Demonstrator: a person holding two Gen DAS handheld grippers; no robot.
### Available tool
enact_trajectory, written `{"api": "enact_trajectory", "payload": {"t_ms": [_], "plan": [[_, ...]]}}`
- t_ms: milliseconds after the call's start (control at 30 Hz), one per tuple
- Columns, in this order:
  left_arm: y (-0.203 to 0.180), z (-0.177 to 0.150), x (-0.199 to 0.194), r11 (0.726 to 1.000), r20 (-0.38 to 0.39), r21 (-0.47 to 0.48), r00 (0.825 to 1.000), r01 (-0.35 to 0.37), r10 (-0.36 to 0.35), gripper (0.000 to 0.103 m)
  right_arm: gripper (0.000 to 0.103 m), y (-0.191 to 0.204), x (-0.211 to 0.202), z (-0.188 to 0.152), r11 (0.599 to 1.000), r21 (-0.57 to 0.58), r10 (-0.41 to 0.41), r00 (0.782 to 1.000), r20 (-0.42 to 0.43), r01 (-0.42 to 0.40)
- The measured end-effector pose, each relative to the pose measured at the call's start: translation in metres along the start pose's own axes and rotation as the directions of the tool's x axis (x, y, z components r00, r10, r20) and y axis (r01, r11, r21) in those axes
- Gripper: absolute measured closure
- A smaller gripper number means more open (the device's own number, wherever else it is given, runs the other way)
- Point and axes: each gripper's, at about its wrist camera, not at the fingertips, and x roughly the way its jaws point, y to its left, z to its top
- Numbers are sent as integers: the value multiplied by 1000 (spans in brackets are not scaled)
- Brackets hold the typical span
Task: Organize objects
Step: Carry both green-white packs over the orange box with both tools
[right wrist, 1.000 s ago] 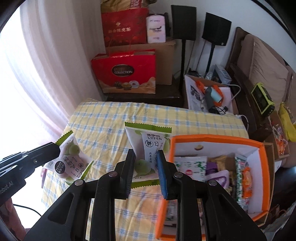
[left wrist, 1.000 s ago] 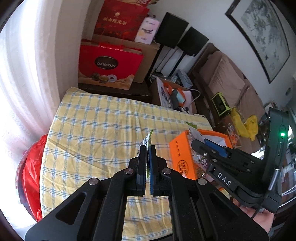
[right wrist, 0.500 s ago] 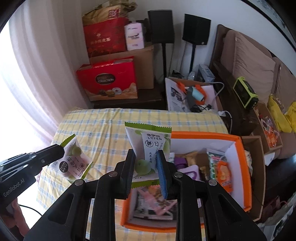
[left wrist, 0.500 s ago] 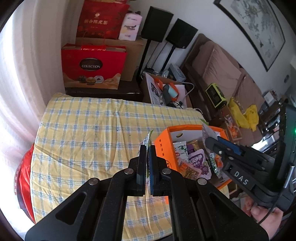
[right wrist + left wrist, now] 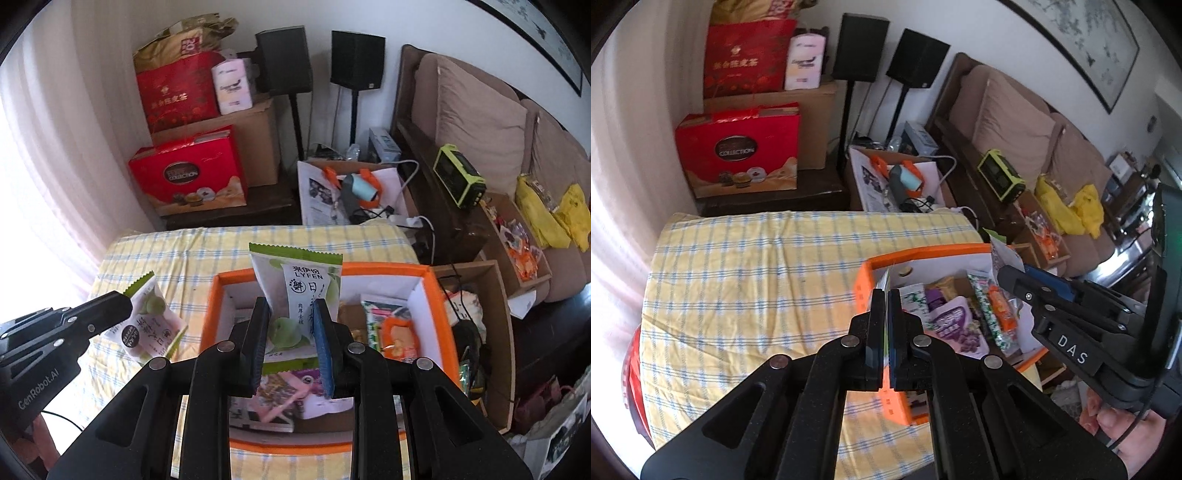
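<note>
Left tool [image 5: 125,302]: clamped on the edge of a snack packet [image 5: 153,326], held in the air over the yellow checked cloth, just left of the box.
Left packet: small, white with green saw-tooth ends; seen edge-on as a thin sliver between the jaws in the left wrist view.
Right tool [image 5: 291,345]: jaws partly apart and pinching the middle of a second packet [image 5: 295,291], which stands upright above the near left part of the box.
Right packet: white and green, fruit picture, printed "LYFEN".
Handling, judged: both packets look light, soft and crinkly, with slick film; likely to swing or slip. A pinch on the flat sealed end or across the padded middle suits best; contents may crush under hard pressure.
Box [image 5: 214,295]: orange rim, white inside, open top, already holding many mixed snack packs; sits on the right side of the worktop.
Worktop [image 5: 738,266]: covered by the cloth, slightly rumpled, bare on its left and far parts.
Room, far: red gift boxes [image 5: 738,151], cardboard carton, two black speakers.
Room, right: brown sofa [image 5: 1015,122], yellow bags, framed picture.
</note>
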Motion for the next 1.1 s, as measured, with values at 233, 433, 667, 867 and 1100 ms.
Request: {"api": "enact_trajectory", "payload": {"t_ms": [233,433,667,867,1100], "plan": [[-26,3,11,1000,-16,27,1000,13,-13,102,80,-22,0,-4,1000,19,-13,1000,-9,13],[-12,0,14,1000,-41,13,999,-16,16,101,80,-39,10,-13,999,44,-12,999,-30,13],[32,-26,38,997,-135,-75,991,-10,0,76,80,-34,14,-17,999,35,12,999,-35,-10],[58,-50,45,994,-162,-101,985,44,-60,57,80,-23,11,-20,999,16,32,999,-36,-31],[77,-70,52,993,-186,-101,979,67,-85,37,80,-16,8,-21,999,3,42,999,-33,-42]]}}
